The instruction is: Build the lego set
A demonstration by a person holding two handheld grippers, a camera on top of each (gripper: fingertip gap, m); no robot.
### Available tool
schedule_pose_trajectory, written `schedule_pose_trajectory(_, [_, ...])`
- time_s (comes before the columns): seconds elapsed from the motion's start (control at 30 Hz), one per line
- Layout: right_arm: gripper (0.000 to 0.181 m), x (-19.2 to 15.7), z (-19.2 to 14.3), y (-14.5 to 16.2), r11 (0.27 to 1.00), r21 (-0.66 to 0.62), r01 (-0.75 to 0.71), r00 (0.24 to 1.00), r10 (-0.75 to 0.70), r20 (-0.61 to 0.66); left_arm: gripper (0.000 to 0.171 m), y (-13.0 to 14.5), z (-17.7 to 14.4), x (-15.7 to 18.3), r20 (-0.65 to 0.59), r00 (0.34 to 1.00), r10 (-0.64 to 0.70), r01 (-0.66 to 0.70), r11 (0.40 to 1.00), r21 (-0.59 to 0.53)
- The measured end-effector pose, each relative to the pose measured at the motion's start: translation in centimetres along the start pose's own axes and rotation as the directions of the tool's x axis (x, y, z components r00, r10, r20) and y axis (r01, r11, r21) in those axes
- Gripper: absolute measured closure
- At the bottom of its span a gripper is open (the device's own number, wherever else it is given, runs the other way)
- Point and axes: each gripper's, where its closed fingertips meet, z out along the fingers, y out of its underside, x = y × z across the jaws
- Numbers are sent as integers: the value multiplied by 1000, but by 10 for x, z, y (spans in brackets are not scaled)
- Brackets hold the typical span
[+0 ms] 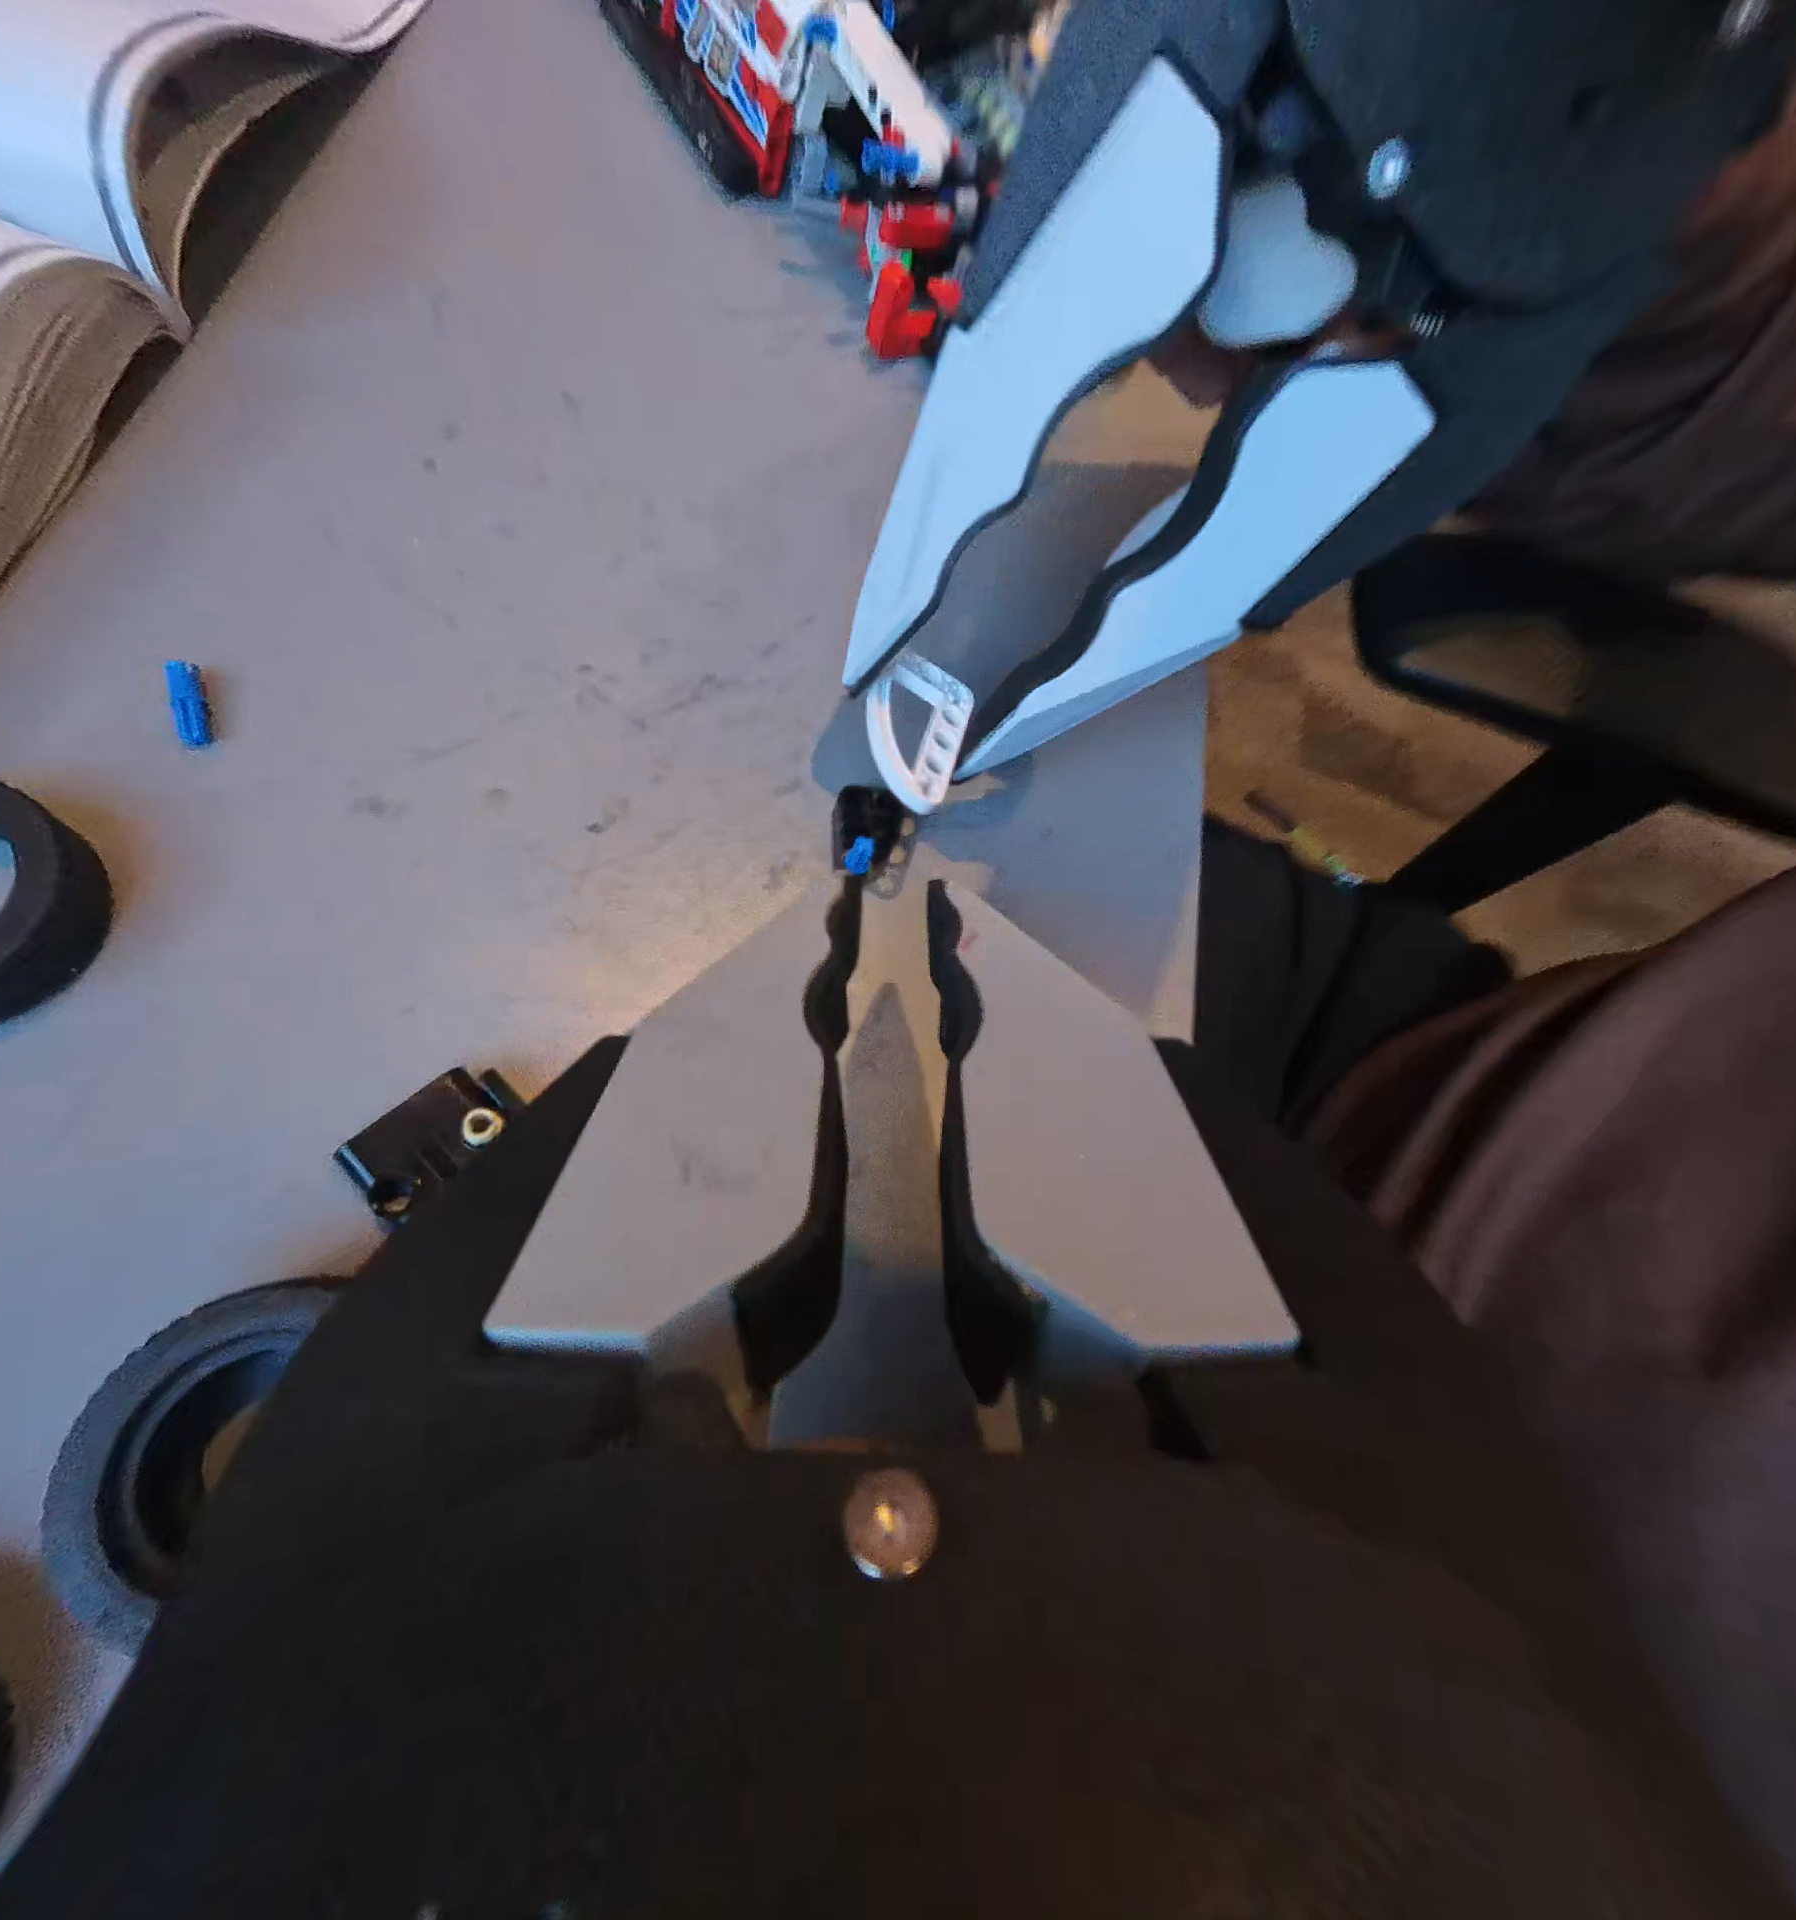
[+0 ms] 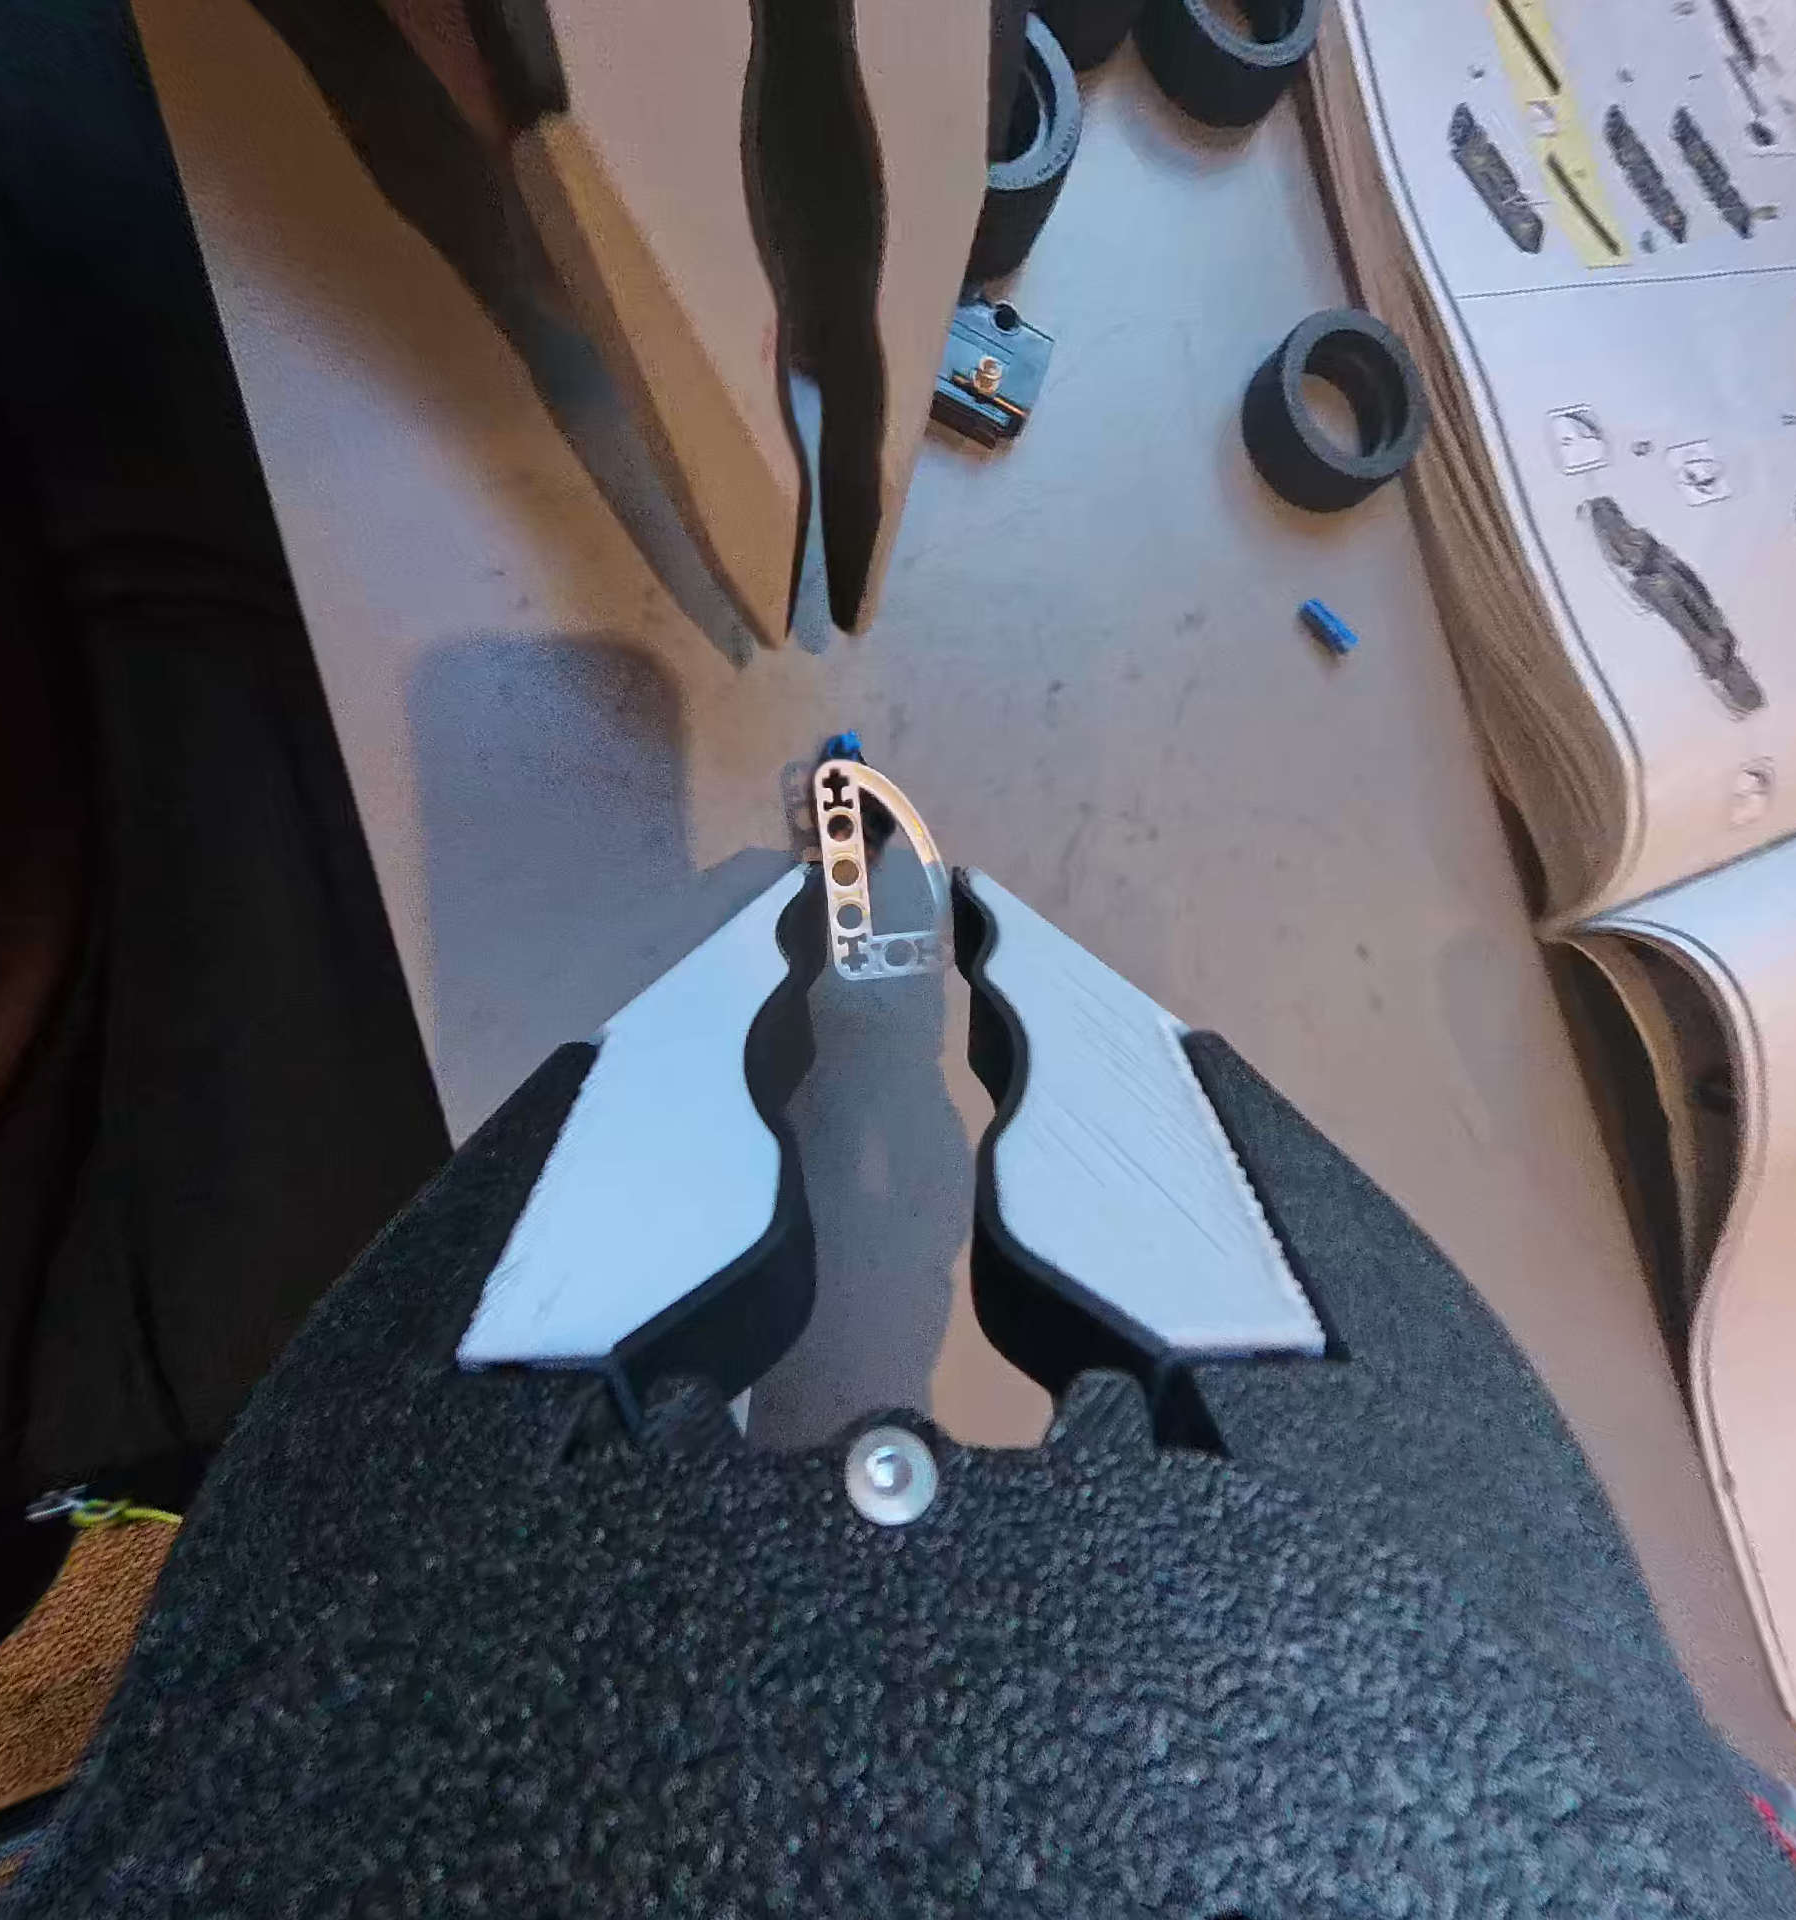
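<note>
Right tool [image 2: 878, 883] has a white curved panel [image 2: 868, 883] pinched between its tips, closed on it at the panel's lower corner; the panel sticks out forward, its row of holes facing the right wrist camera; just past the panel's far end sits a small black piece [image 1: 870, 831] with a blue pin in it, on the table [image 1: 478, 499], touching or nearly touching the panel, hard to tell which. Left tool [image 1: 889, 894] points at that same black piece from the opposite side; its tips are a narrow gap apart with nothing between them, and the piece lies just ahead of the tips.

Counting: one white panel; one black piece with pin; one loose blue pin [image 2: 1327, 627] well off to the side; one black block [image 2: 989, 372] with a tan pin near the left tool; tyres [image 2: 1335, 410], at least four in the right wrist view, some cut off by the edge; one open instruction book [image 2: 1652, 436]; one red, white and blue model [image 1: 852, 135], blurred, at the far end.

Table is pale grey, scuffed with dark smudges; the book lies along one side; a dark chair [image 1: 1600, 675] and brown carpet show beyond the edge.
</note>
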Motion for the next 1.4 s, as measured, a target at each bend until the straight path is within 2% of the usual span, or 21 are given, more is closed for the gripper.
schedule_pose_trajectory(0.07, [158,-1,4,-2,1000,0,8,1000,-8,25,157,7,6,-1,21,999,35,-33,998,-52])
schedule_pose_trajectory(0.27, [158,7,5,-2,1000,-4,-25,998,25,50,160,5,16,-9,76,991,114,-108,991,-82])
schedule_pose_trajectory(0.57, [157,14,-3,40,967,-114,-229,974,228,-19,170,2,25,-3,37,980,196,-191,977,-97])
schedule_pose_trajectory(0.67, [157,12,0,37,964,-90,-249,968,251,4,167,3,24,-2,31,982,187,-184,978,-97])
schedule_pose_trajectory(0.73, [151,14,-2,36,972,-97,-214,977,213,-19,163,4,22,-2,35,983,181,-177,979,-98])
schedule_pose_trajectory(0.87, [141,10,-5,30,983,-84,-165,986,165,0,164,5,19,-1,43,979,198,-194,977,-92])
schedule_pose_trajectory(1.07, [141,-6,12,7,999,-8,-40,994,41,103,169,6,25,-3,33,974,225,-219,967,-128])
schedule_pose_trajectory(1.23, [146,-9,17,-2,1000,21,13,986,-17,163,170,8,25,-1,11,956,292,-287,947,-147])
schedule_pose_trajectory(1.33, [165,-20,18,-4,998,35,43,968,-50,246,170,10,23,3,-21,935,354,-353,921,-167])
schedule_pose_trajectory(1.4, [166,-21,19,-5,998,43,55,963,-65,260,170,12,22,4,-23,917,399,-397,901,-175])
